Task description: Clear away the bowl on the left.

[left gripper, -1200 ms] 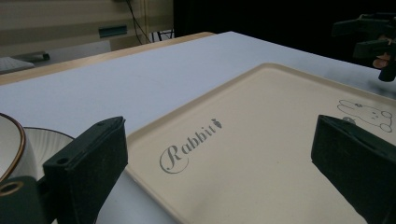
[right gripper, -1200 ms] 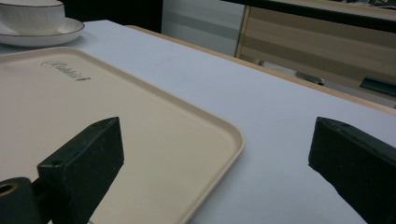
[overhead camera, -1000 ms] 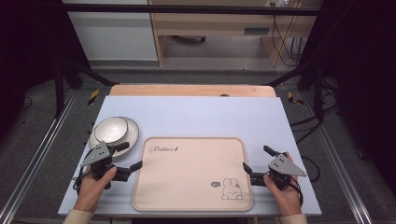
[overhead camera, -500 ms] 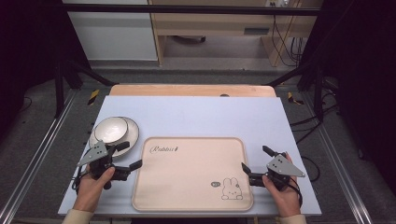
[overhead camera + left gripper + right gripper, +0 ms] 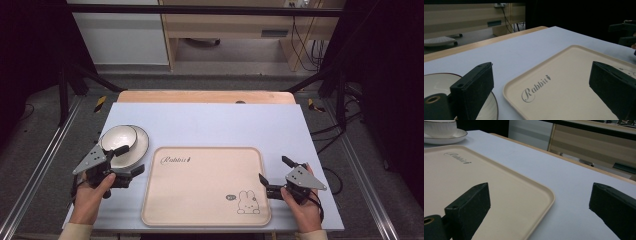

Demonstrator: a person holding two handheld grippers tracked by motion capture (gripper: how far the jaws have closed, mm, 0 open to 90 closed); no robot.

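L tongs point(image 5: 126, 161) released at tray's point(image 5: 200, 210) 9 o'clock edge, just by bowl point(image 5: 119, 137) on saucer point(image 5: 141, 145); R tongs point(image 5: 274, 170) released at 3 o'clock edge.

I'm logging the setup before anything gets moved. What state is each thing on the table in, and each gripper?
tray: flat on the table, nothing on it.
bowl: upright on the saucer, looks empty.
saucer: flat on the table, just left of the tray.
left gripper: jaws open, at the saucer's near edge, holding nothing.
right gripper: jaws open, at the tray's right edge, holding nothing.
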